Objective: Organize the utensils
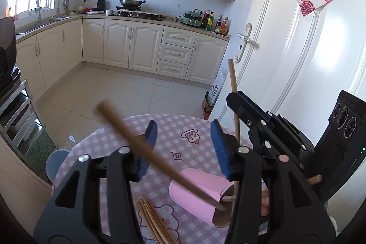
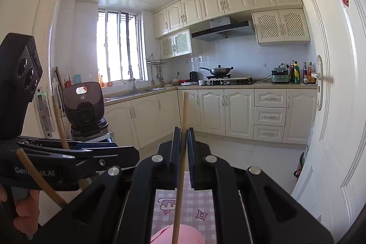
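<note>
Chopsticks are what this job turns on, and they are split between three places. One brown chopstick [image 1: 160,159], blurred in the left wrist view, slants down across the open left gripper [image 1: 183,148] with its tip inside the mouth of the pink cup [image 1: 194,193]; neither blue pad touches it, so it looks freshly let go and is leaning or dropping into the cup. That cup sits tilted on the checked surface [image 1: 183,127], mouth toward the camera, and at least one more stick end shows inside it. A second chopstick [image 2: 181,164] stands nearly upright, pinched between the closed jaws of the right gripper [image 2: 183,136], its lower end just above or at the cup, which shows as a pink rim at the bottom of the right wrist view. A small bundle of loose chopsticks [image 1: 151,221] lies flat on the surface just beside the cup, to its left, not yet picked up.

By my reckoning the work is partly through: some sticks are in the cup, one is going in, one is held ready, and the bundle on the surface remains. How many are in that bundle I cannot count, as the gripper body hides its near end. Nothing shows whether the cup should end upright
</note>
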